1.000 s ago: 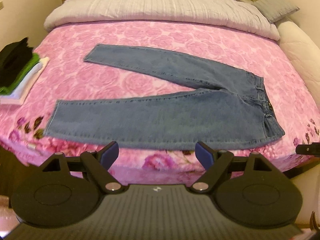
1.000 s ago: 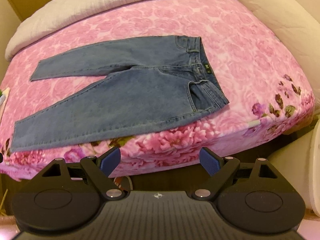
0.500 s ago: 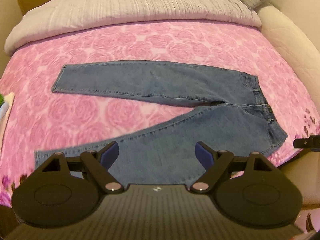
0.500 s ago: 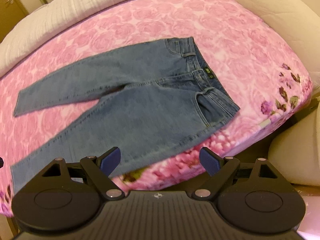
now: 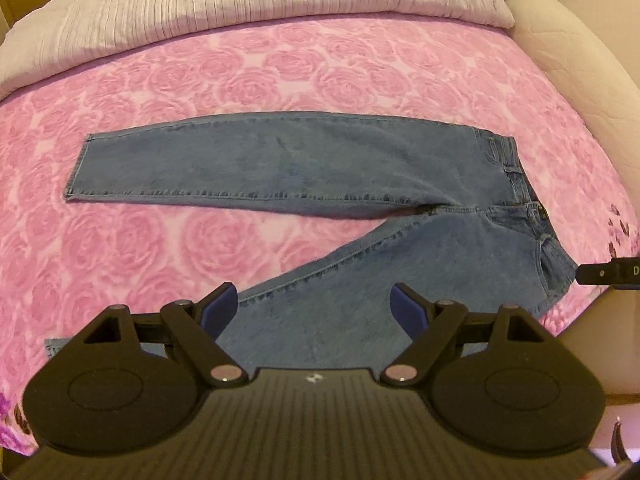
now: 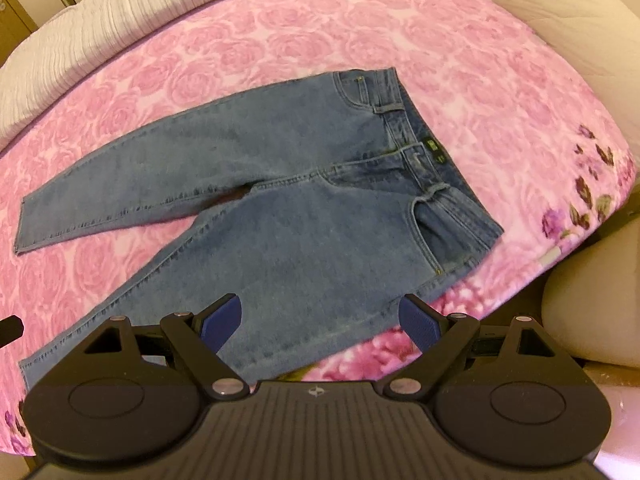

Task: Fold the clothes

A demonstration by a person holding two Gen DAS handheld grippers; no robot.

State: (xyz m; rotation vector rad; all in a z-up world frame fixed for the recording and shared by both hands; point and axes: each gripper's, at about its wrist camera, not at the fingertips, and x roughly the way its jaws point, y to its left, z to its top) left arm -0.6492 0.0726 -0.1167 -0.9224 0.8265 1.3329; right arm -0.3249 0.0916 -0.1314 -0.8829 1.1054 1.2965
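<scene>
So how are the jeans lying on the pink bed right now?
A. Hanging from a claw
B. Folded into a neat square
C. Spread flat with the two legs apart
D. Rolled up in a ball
C: the jeans lie flat on the pink bedspread, legs splayed apart in a V, and neither open claw holds them.

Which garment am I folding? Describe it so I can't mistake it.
Look at the bed with the pink rose-print cover. Spread flat across it lie blue jeans, legs splayed in a V, waistband toward the right. They are the only garment in view.
</scene>
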